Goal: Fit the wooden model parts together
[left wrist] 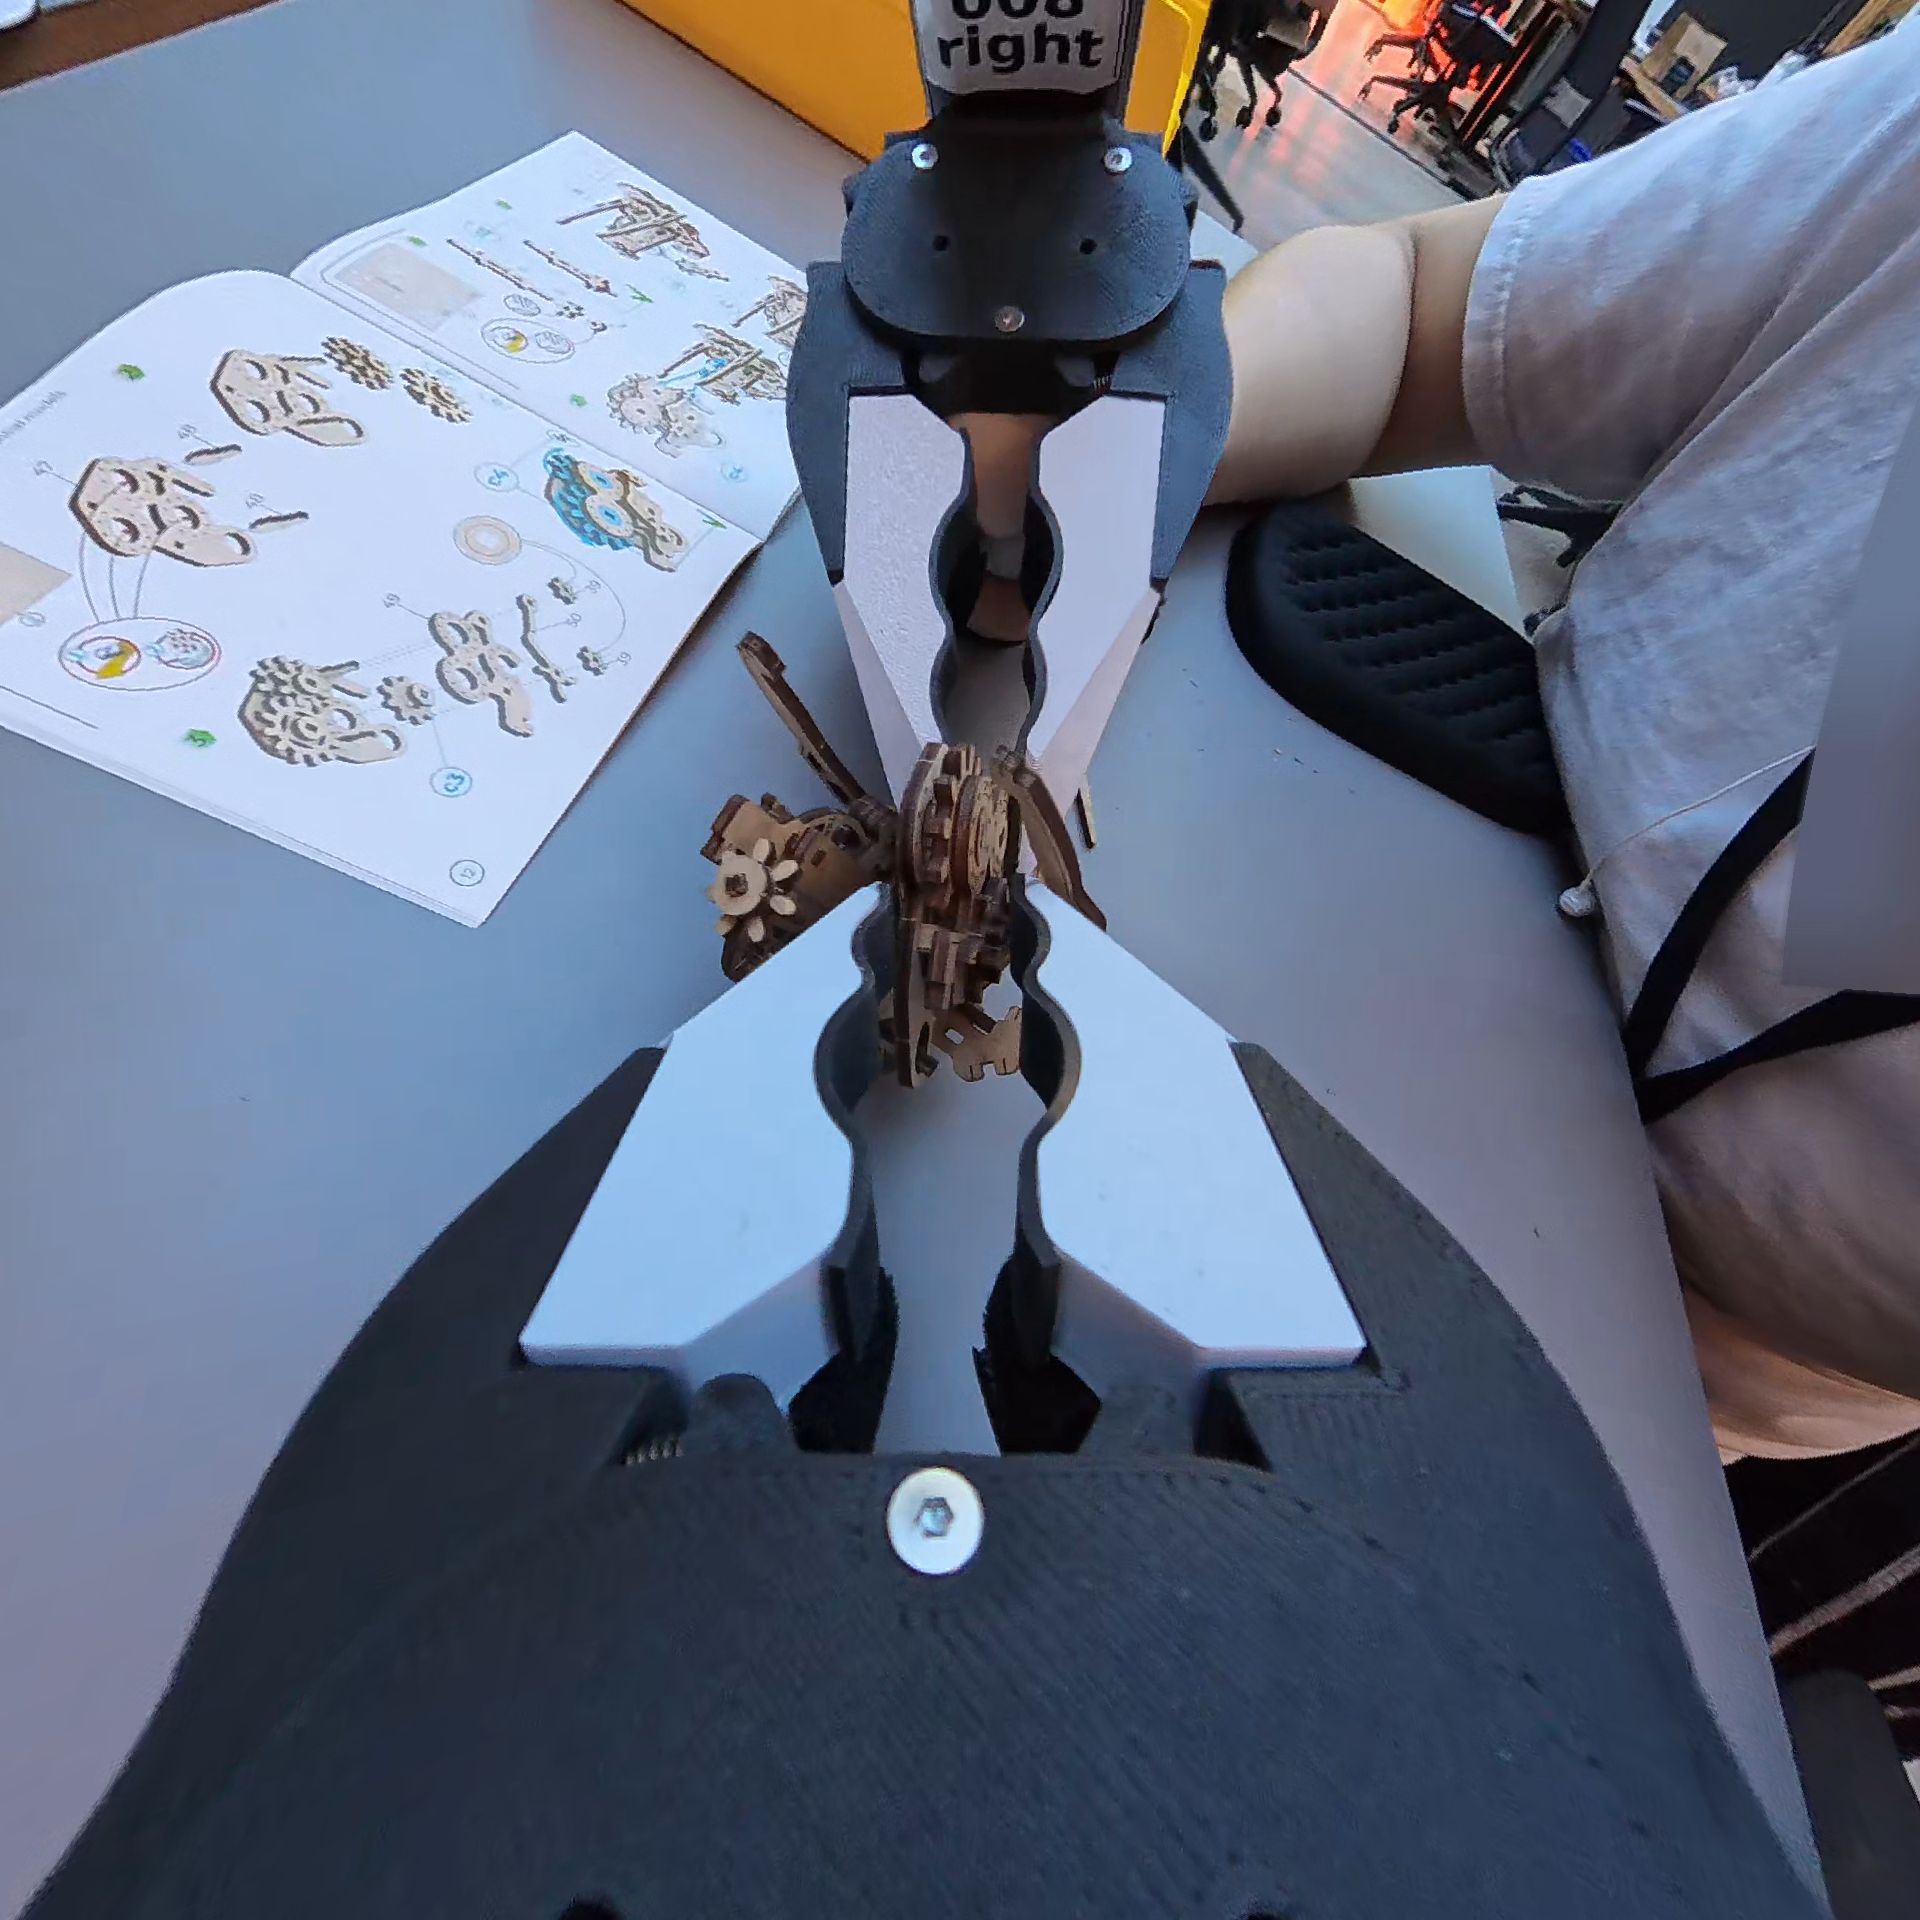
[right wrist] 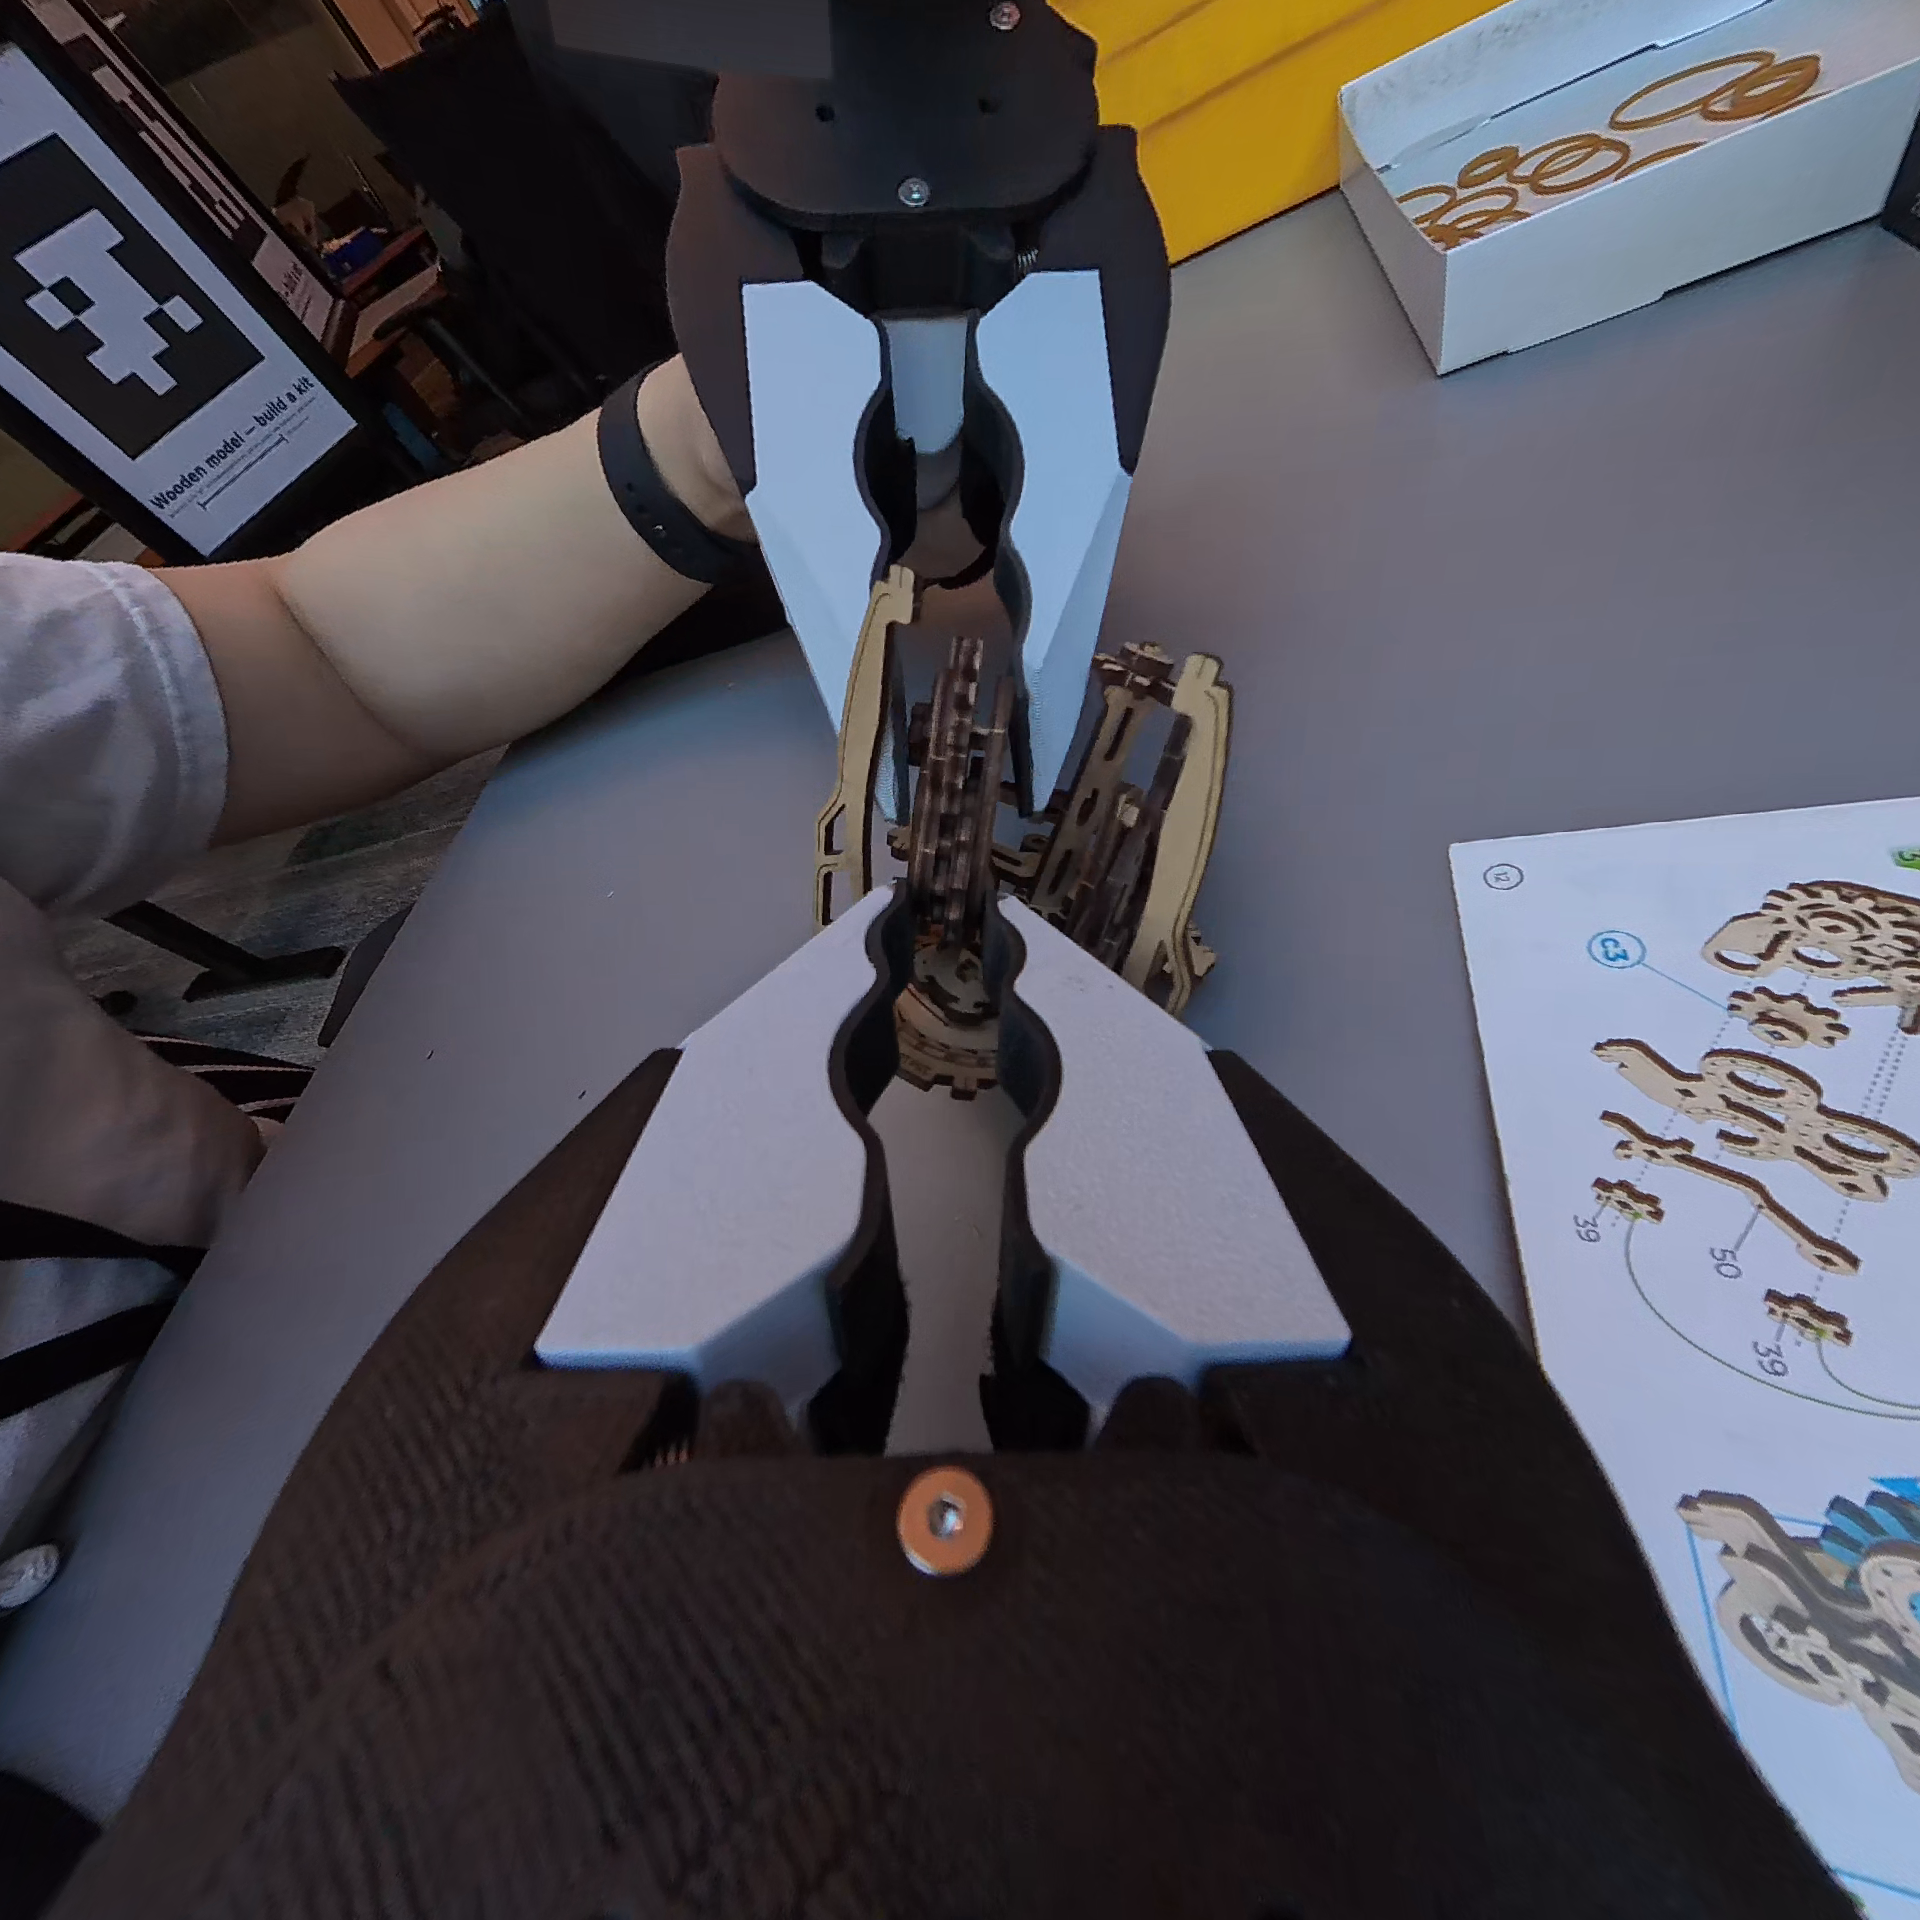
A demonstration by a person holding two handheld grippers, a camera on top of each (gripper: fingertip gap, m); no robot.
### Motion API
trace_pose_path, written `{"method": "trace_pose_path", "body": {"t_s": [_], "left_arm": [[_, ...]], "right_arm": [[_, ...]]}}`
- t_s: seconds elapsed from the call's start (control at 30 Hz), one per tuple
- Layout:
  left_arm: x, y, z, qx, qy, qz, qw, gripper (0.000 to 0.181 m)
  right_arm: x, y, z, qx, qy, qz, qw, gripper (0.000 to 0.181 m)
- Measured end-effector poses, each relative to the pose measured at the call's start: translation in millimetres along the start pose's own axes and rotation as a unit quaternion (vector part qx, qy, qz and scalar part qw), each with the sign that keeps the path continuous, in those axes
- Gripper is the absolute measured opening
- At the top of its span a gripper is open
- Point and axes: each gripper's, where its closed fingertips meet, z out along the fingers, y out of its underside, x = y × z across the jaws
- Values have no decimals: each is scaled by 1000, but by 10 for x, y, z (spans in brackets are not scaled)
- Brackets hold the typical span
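A stack of wooden gears [left wrist: 956, 831] is held above the grey table [left wrist: 1299, 987], pinched from both ends. My left gripper [left wrist: 948, 909] is shut on its near end. My right gripper [left wrist: 971, 753] comes from the opposite side and is shut on its far end. In the right wrist view the gear stack [right wrist: 951, 769] sits between my right gripper [right wrist: 942, 909] and the left gripper [right wrist: 961, 800]. A larger wooden frame assembly [left wrist: 774, 862] is joined to the stack or right behind it, and it also shows in the right wrist view [right wrist: 1143, 831].
An open instruction booklet [left wrist: 312, 540] lies on the table, also seen in the right wrist view [right wrist: 1714, 1195]. A white box of wooden part sheets [right wrist: 1558, 187] and a yellow box [right wrist: 1247, 104] stand at the far side. A person's forearm [left wrist: 1330, 353] and a black chair [left wrist: 1392, 665] are at the table edge. My two grippers' fingertips are within a few centimetres of each other.
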Motion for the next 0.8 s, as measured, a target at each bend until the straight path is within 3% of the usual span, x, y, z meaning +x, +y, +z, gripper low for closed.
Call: {"method": "trace_pose_path", "body": {"t_s": [0.17,0.5,0.63,0.8], "left_arm": [[-23,-5,-9,10,3,-11,1000,19],[-60,1,-31,5,10,-30,999,19],[-63,-14,-17,-1,15,-26,1000,19],[-68,-15,-11,-15,23,-23,999,19]], "right_arm": [[20,-10,-16,2,-5,5,1000,11],[-67,-109,-235,15,46,-97,994,32],[-187,2,-254,-3,116,-215,970,28],[-174,127,-142,-75,194,-356,911,18]]}}
